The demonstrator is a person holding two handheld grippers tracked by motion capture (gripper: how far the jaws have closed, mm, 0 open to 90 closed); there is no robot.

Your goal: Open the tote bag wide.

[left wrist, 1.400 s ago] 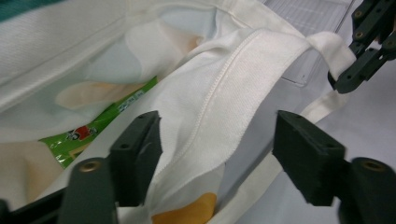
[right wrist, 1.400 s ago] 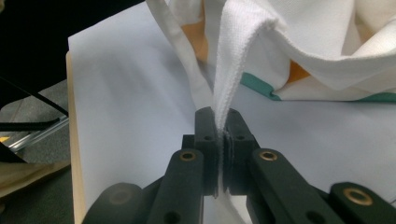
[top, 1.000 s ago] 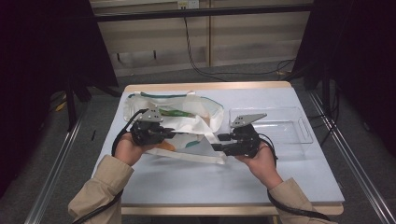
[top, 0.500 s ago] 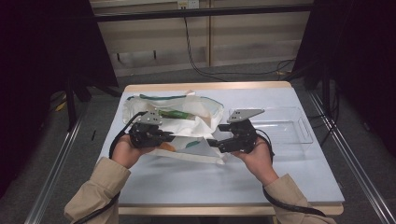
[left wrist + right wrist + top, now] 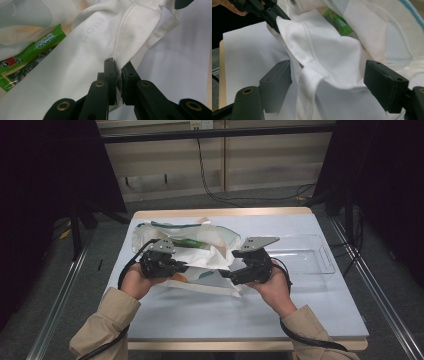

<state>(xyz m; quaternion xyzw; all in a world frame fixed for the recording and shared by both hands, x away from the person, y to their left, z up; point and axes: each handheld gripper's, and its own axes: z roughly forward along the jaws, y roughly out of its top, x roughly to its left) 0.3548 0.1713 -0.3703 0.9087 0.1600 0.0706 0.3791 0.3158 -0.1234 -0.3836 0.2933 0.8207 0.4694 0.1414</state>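
Observation:
A white cloth bag (image 5: 202, 254) lies crumpled on the pale table (image 5: 225, 317), with a green packet (image 5: 192, 241) showing inside its mouth. My left gripper (image 5: 178, 268) is shut on the bag's stitched hem (image 5: 125, 42), the fabric pinched between its pads (image 5: 110, 72); the green packet (image 5: 27, 60) lies to the left behind it. My right gripper (image 5: 226, 274) faces it from the right. Its jaws have just been opening and stand wide apart (image 5: 329, 72), with a fold of the bag (image 5: 329, 57) lying loose between them, untouched by the pads.
A clear plastic tray (image 5: 307, 257) sits on the table to the right of the bag, behind my right hand. The person's sleeves come in at the front edge. Metal rails run along both sides of the table.
The right gripper's jaws have spread apart and let go of the bag's edge, and it has shifted slightly left. The left gripper stays shut on the hem in the same place.

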